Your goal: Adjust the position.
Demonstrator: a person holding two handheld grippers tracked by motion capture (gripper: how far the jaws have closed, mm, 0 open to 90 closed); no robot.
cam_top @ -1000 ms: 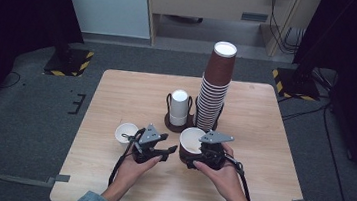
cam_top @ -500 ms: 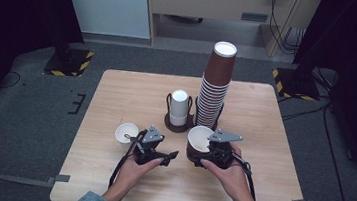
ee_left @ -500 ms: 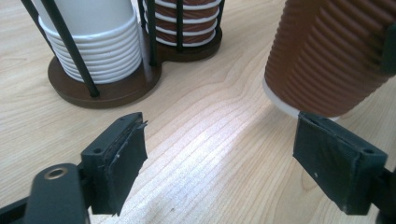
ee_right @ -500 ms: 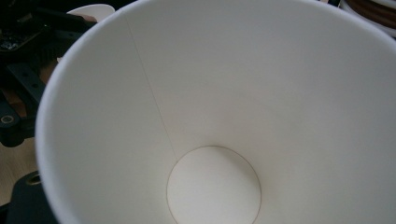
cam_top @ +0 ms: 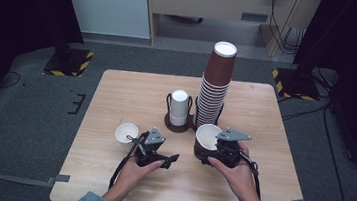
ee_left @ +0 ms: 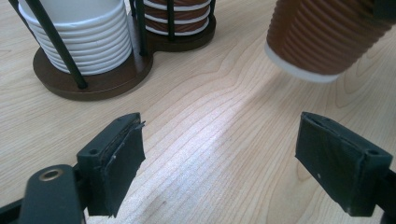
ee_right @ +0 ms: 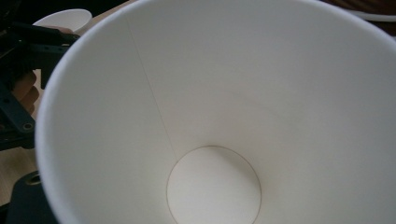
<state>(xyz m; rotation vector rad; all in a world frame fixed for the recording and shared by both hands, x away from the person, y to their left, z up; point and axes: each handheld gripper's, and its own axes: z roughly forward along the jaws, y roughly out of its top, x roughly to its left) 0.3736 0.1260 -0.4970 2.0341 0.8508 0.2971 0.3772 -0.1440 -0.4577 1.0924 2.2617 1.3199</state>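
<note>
The brown ribbed paper cup with white inside, at centre right, sits gripped in the right claw, tilted, probably for placing. The left claw has just been opening, empty, above the wooden surface, beside a small white paper cup.

On the table, the two-well stand sits at the middle. Its left well holds a short stack of cups, its right well the tall stack. A single cup stands before the stand to the left, just left of my left gripper. My right gripper is right of that, before the tall stack, with a cup in it, tilted and off the tabletop.
</note>
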